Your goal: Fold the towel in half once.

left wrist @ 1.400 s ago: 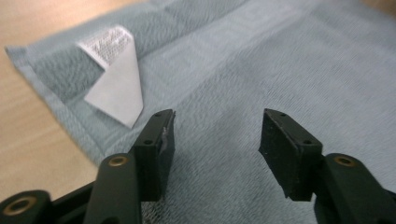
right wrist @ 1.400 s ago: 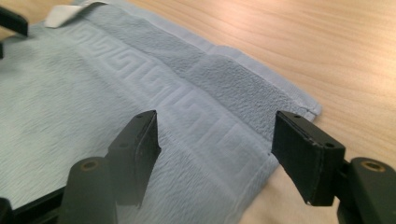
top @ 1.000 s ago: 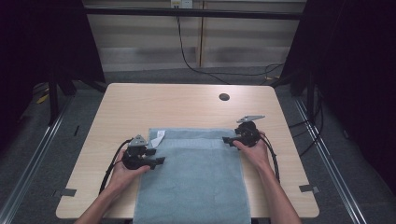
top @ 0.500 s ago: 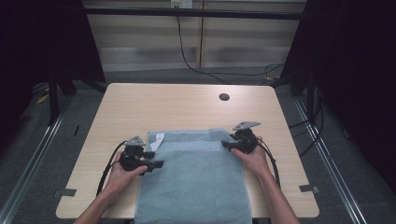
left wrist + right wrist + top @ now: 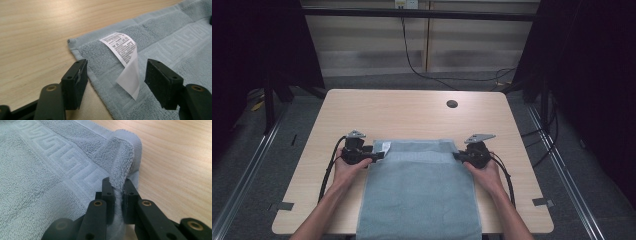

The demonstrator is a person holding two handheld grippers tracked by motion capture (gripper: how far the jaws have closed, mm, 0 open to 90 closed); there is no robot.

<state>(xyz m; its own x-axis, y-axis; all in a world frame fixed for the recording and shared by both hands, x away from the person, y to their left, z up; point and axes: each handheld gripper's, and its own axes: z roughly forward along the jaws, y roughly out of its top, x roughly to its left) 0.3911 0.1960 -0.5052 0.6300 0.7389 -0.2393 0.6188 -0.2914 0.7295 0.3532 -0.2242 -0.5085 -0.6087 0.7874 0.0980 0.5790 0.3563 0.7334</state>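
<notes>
Jaws of the right gripper (image 5: 117,192) have just been closing and are now pressed onto a raised fold of the towel (image 5: 419,192), pinched at its far right corner (image 5: 125,147) so that the cloth can be lifted without slipping; in the right gripper view the terry is seen bunched up between the two black pads, with the hem curled over just beyond them. Jaws of the left gripper (image 5: 116,75) are spread wide and straddle the left edge of the towel near its far left corner (image 5: 71,42): one jaw is set over the bare wood, the other over the cloth, and nothing is yet gripped. The white care label (image 5: 125,57) is curled up between them, and it is judged that the hem beneath it, rather than the label, is meant to be taken. The pale blue towel is laid flat on the near half of the bench (image 5: 412,112), its near end hanging over the near edge. In the high view the left gripper (image 5: 377,156) and the right gripper (image 5: 457,156) are held level at opposite ends of the far hem, a placement suited to raising both corners together. A small dark hole (image 5: 452,104) is seen in the far part of the bench, well apart from the work.
</notes>
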